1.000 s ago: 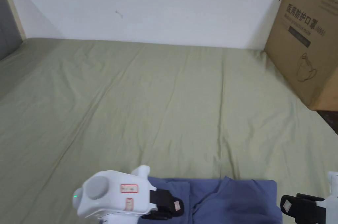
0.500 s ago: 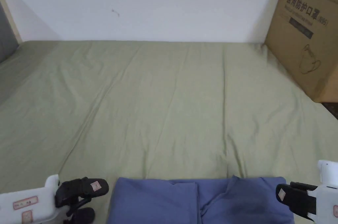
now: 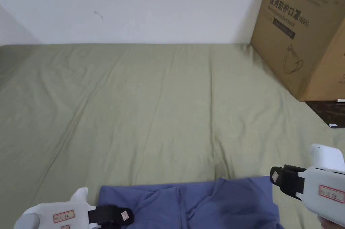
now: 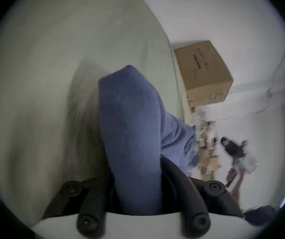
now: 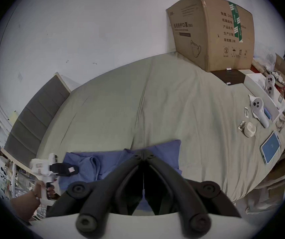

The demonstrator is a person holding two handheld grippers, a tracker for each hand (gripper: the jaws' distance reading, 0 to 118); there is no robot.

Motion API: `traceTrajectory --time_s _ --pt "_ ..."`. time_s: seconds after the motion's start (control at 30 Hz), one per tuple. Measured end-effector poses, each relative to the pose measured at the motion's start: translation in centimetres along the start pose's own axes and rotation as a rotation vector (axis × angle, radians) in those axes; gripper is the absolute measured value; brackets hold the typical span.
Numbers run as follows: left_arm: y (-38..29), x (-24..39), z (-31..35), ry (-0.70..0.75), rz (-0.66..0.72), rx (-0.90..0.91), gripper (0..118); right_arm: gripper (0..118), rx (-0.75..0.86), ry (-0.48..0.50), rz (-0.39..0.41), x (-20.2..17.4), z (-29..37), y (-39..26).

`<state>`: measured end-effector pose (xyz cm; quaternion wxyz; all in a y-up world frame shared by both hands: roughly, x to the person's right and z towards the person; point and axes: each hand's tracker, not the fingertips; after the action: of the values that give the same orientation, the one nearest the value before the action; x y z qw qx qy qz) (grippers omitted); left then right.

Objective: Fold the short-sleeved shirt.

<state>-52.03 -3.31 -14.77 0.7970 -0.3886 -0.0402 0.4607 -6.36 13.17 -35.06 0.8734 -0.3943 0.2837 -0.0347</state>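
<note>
The blue short-sleeved shirt [image 3: 209, 202] lies folded into a rectangle at the near edge of the green sheet [image 3: 151, 105]. My left gripper [image 3: 118, 215] is at the shirt's left edge. In the left gripper view, blue cloth [image 4: 133, 122] runs down between the jaws of the left gripper [image 4: 138, 165], which are closed on it. My right gripper [image 3: 274, 176] is just beside the shirt's far right corner. In the right gripper view, the right gripper [image 5: 143, 154] has its jaws pressed together with no cloth seen between them. That view also has the shirt [image 5: 90, 163] and the left gripper [image 5: 72, 169].
A big cardboard box [image 3: 303, 30] stands at the back right against the white wall. A dark board [image 3: 328, 113] lies in front of it. On the sheet's right side are a phone [image 5: 270, 147] and white handheld devices [image 5: 260, 113]. Beyond the shirt is bare sheet.
The left gripper went from over the shirt out to the left with its jaws open. It then came back to the shirt's left edge and closed on it. The right gripper stayed beside the right corner.
</note>
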Motion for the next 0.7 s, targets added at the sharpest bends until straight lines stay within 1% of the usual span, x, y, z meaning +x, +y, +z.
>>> traceTrajectory --time_s 0.07,0.1,0.17,0.2,0.23,0.27,0.33,0.4,0.47,0.5,0.6,0.63,0.67,0.7 --pt "0.0 3.5 2.1 0.161 -0.136 0.025 12 0 0.018 -0.028 0.034 -0.1 -0.5 0.4" --pt "0.0 5.0 3.5 0.267 -0.197 0.049 12 0 0.024 -0.042 0.053 -0.2 -0.7 0.6" --pt "-0.5 7.6 6.2 0.472 -0.322 0.119 12 0 0.028 -0.031 0.06 -0.3 -0.9 0.8" --pt "-0.6 8.8 7.4 0.608 -0.375 0.149 12 0 0.029 -0.02 0.057 -0.4 -0.8 0.9" --pt "-0.8 9.6 8.4 0.729 -0.397 0.163 12 0 0.026 -0.003 0.05 -0.6 -0.6 0.9" --pt "-0.9 10.1 9.0 0.813 -0.402 0.165 12 0 0.027 0.017 0.05 -0.7 -0.4 0.8" --pt "-1.0 10.8 9.8 0.89 -0.427 0.163 12 0 0.034 0.038 0.071 -1.1 -0.1 0.4" --pt "-1.1 11.8 9.3 0.848 -0.427 0.136 12 0 0.031 0.04 0.107 -1.5 0.1 0.1" --pt "-0.7 12.8 8.0 0.725 -0.372 0.095 13 0 0.027 0.042 0.123 -1.7 0.3 -0.3" --pt "-0.6 13.4 6.9 0.637 -0.336 0.087 13 0 0.023 0.052 0.128 -1.7 0.5 -0.4" --pt "0.2 15.4 2.8 0.437 -0.243 0.033 15 0 0.022 0.06 0.139 -1.7 1.1 -0.8" --pt "0.2 16.2 1.0 0.389 -0.226 -0.003 24 0 0.022 0.06 0.142 -1.6 1.3 -0.9" --pt "0.2 16.8 -0.4 0.34 -0.212 -0.02 37 0 0.02 0.062 0.143 -1.5 1.4 -1.0" --pt "0.1 17.5 -2.0 0.28 -0.213 -0.042 58 0 0.018 0.063 0.143 -1.4 1.5 -1.1"
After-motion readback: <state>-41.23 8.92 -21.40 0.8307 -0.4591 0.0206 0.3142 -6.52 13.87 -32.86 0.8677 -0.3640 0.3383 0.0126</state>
